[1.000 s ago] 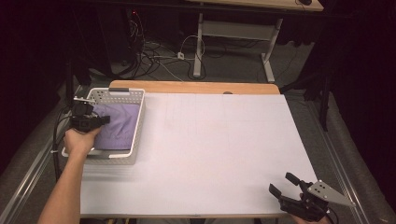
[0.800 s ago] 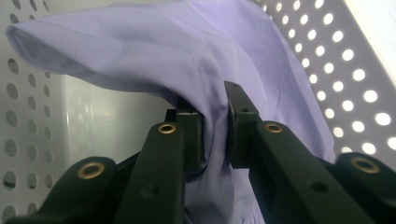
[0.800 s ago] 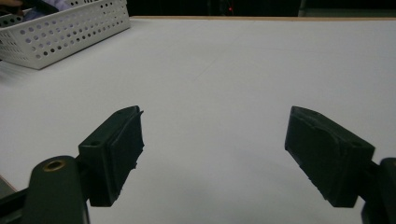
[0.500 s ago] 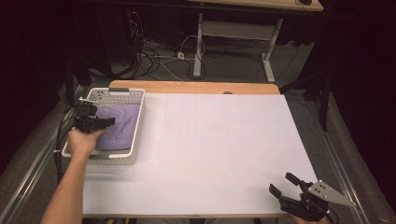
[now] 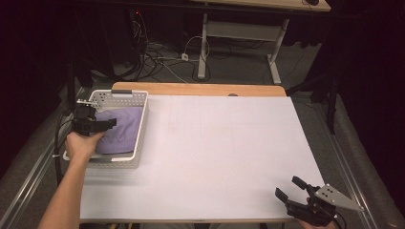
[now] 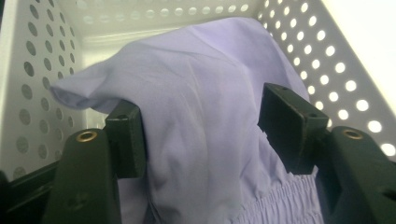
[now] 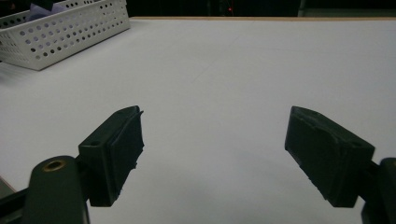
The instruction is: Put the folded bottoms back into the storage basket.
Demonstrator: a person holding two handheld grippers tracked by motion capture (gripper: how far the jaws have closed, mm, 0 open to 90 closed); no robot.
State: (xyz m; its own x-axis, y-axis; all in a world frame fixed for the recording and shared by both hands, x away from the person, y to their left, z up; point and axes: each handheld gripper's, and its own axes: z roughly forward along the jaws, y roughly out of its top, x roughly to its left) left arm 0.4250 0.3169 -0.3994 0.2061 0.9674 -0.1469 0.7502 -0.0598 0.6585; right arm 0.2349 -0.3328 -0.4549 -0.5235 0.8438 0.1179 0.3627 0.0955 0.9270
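A white perforated basket [image 5: 122, 93] stands at the table's left edge with a lilac cloth [image 5: 122, 129] heaped inside it. My left gripper [image 5: 111, 123] reaches into the basket from its left side. In the left gripper view its jaws are spread wide, one on each side of a raised fold of the cloth [image 6: 187, 70], with the basket wall [image 6: 42, 70] behind; this gripper [image 6: 201, 116] is open. My right gripper [image 5: 287, 187] hovers at the table's near right corner, open and with nothing between its fingers [image 7: 212, 140].
The white table top [image 5: 229, 143] stretches between the two grippers. In the right gripper view the basket [image 7: 60, 32] sits far off at the upper left. A wooden strip [image 5: 200, 88] borders the far edge, and cables and desk legs lie on the floor beyond.
My left gripper has edged slightly lower onto the cloth in the basket. The right gripper has stayed where it was.
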